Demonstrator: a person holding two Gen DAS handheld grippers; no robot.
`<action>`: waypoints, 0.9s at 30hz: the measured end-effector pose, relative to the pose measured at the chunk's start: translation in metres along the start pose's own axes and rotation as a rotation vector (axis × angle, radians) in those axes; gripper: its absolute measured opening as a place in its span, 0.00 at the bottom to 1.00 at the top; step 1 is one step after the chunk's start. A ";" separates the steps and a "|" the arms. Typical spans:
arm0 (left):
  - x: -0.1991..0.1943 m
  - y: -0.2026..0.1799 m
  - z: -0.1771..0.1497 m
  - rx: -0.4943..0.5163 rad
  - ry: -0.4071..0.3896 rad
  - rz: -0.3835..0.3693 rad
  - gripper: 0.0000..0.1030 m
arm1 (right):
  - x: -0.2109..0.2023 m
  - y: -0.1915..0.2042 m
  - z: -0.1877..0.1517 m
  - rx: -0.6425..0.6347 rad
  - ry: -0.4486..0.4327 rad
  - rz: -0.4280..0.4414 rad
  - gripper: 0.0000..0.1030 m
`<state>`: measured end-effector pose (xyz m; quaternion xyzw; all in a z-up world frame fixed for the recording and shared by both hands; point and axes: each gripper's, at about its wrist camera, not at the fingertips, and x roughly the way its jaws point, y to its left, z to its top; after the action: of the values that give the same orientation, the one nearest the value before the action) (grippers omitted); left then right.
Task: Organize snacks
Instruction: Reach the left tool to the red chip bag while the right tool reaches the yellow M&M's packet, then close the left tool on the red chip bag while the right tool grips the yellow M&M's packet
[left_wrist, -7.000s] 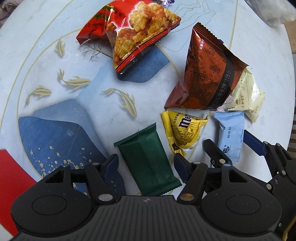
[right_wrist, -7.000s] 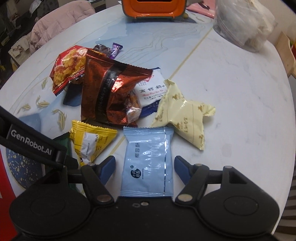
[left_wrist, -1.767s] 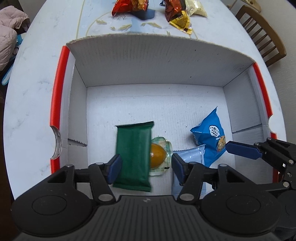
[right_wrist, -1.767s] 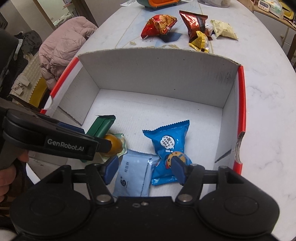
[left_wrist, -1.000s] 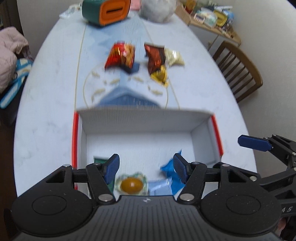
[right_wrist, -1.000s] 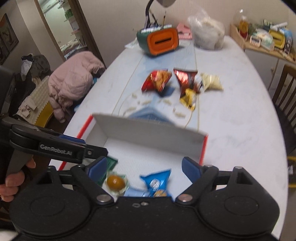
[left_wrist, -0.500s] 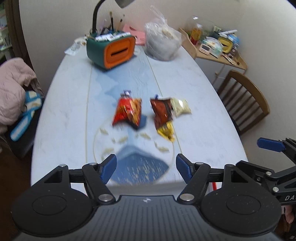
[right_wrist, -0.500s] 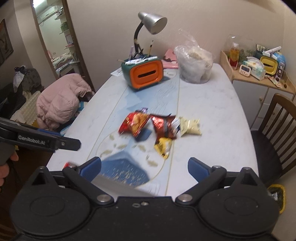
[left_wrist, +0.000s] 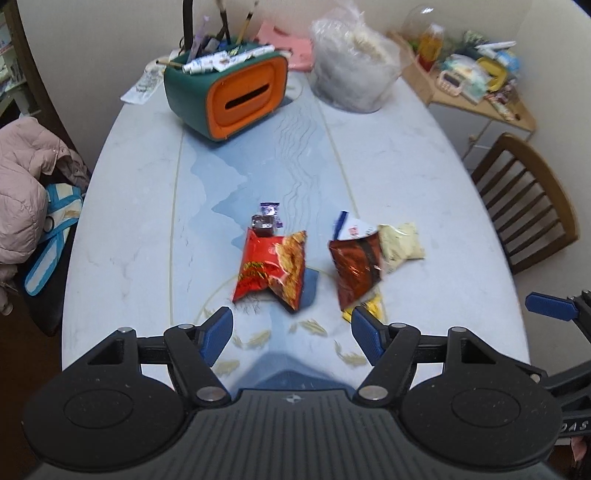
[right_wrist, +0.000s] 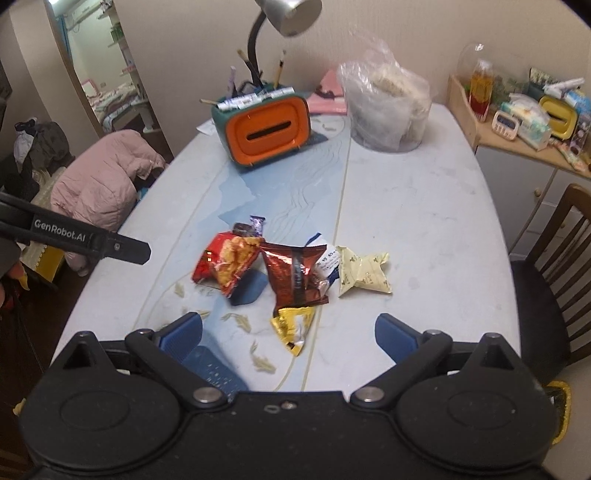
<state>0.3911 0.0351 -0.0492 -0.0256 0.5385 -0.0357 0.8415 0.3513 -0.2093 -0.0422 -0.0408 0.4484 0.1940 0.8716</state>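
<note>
Snack pile mid-surface, both tools empty and above it; next pick pending.

Red chip bag (left_wrist: 272, 266) lies beside the brown cookie bag (left_wrist: 356, 271), which overlaps the yellow candy pouch (right_wrist: 293, 325) and the cream packet (right_wrist: 364, 273). Left tool (left_wrist: 291, 332) is spread, nothing between its jaws; right tool (right_wrist: 288, 338) is spread wide, also empty. Judgement: take the outlying yellow pouch and the red bag first, gripping across a narrow edge, so the overlapped packets on the surface (left_wrist: 406, 166) stay put.
</note>
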 end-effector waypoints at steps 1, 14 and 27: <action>0.010 0.001 0.006 0.001 0.011 0.005 0.68 | 0.010 -0.003 0.003 0.002 0.013 0.004 0.97; 0.128 0.016 0.047 -0.053 0.171 0.021 0.68 | 0.131 -0.016 0.008 0.009 0.193 0.052 0.95; 0.185 0.017 0.049 -0.054 0.228 0.031 0.73 | 0.194 -0.004 -0.009 -0.036 0.306 0.034 0.83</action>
<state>0.5137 0.0361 -0.1976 -0.0354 0.6318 -0.0107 0.7742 0.4467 -0.1563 -0.2029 -0.0781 0.5732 0.2082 0.7887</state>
